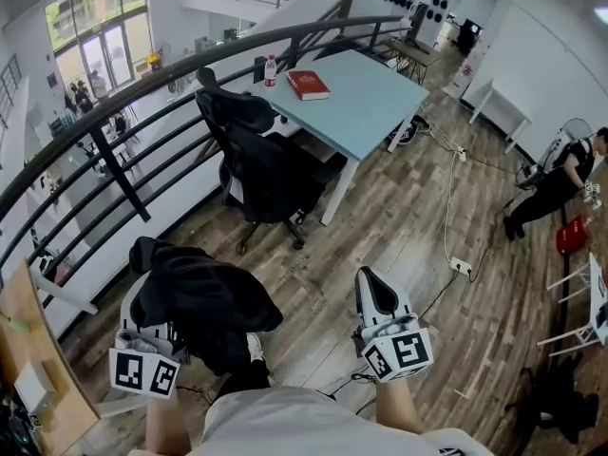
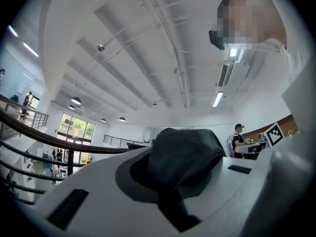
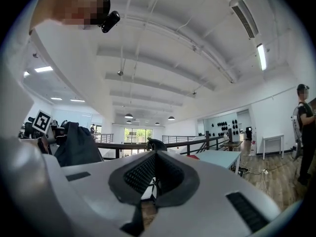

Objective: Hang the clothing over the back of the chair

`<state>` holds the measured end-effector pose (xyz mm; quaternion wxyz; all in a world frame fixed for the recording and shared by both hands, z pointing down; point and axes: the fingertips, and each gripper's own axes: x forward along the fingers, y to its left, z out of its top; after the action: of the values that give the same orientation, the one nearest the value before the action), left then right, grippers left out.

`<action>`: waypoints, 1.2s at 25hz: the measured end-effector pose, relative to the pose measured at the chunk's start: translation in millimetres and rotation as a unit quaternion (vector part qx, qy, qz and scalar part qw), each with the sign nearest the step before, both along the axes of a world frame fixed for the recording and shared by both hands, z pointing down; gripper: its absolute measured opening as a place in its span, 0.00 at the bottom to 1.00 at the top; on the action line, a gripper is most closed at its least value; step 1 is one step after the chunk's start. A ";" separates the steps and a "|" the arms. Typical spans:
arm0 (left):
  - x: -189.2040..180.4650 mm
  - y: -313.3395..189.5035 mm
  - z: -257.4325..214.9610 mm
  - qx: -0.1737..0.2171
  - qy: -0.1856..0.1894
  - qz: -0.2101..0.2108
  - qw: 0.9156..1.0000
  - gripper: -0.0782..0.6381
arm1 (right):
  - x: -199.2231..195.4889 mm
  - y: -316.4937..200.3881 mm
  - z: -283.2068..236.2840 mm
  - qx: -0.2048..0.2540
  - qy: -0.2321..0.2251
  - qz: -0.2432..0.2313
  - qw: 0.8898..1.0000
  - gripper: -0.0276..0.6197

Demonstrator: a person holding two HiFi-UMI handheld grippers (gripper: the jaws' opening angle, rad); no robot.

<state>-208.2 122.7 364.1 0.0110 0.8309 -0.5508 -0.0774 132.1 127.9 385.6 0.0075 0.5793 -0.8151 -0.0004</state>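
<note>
The left gripper (image 2: 173,174) and right gripper (image 1: 372,281) are smooth white shells. Black pads line their jaws, ribbed on the right one, and dark rectangular slots sit on the shell either side of the jaws. Behind each shell sits a white block with black square markers, the left cube (image 1: 144,370) and right cube (image 1: 397,351). Behind those, the person wears a white shirt (image 1: 285,424) and a small black camera (image 3: 109,19) at the head.

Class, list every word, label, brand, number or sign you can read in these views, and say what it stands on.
No text can be read anywhere.
Red book on the table: any cover print too small to read.
Bottle: red label, too small to read.
Left marker cube, right marker cube: square patterns, no letters.
Dark clothing: no print shows.
</note>
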 end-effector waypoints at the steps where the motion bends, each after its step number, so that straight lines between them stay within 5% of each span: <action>1: -2.0 -14.8 -1.4 0.002 0.000 0.005 1.000 0.18 | -6.8 -14.9 -1.8 0.000 0.003 -0.002 1.000 0.07; 10: -22.5 -121.2 -6.8 0.014 -0.002 0.045 0.999 0.18 | -58.0 -117.9 -14.1 -0.013 0.044 0.000 0.999 0.07; 16: -12.0 -167.9 16.0 -0.004 0.020 0.073 0.997 0.18 | -50.4 -152.6 1.7 -0.031 0.047 0.019 0.998 0.07; 22: 2.1 -198.7 30.4 -0.040 0.037 0.072 0.996 0.18 | -41.9 -189.5 13.9 -0.039 0.030 0.004 0.999 0.07; 30: 28.0 -230.2 9.6 -0.020 0.017 0.013 1.000 0.18 | -24.9 -275.7 11.2 -0.022 0.007 -0.070 0.997 0.07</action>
<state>-180.2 -107.5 373.7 0.0382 0.8359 -0.5416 -0.0800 107.2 -147.7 396.8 0.0257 0.5203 -0.8535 0.0127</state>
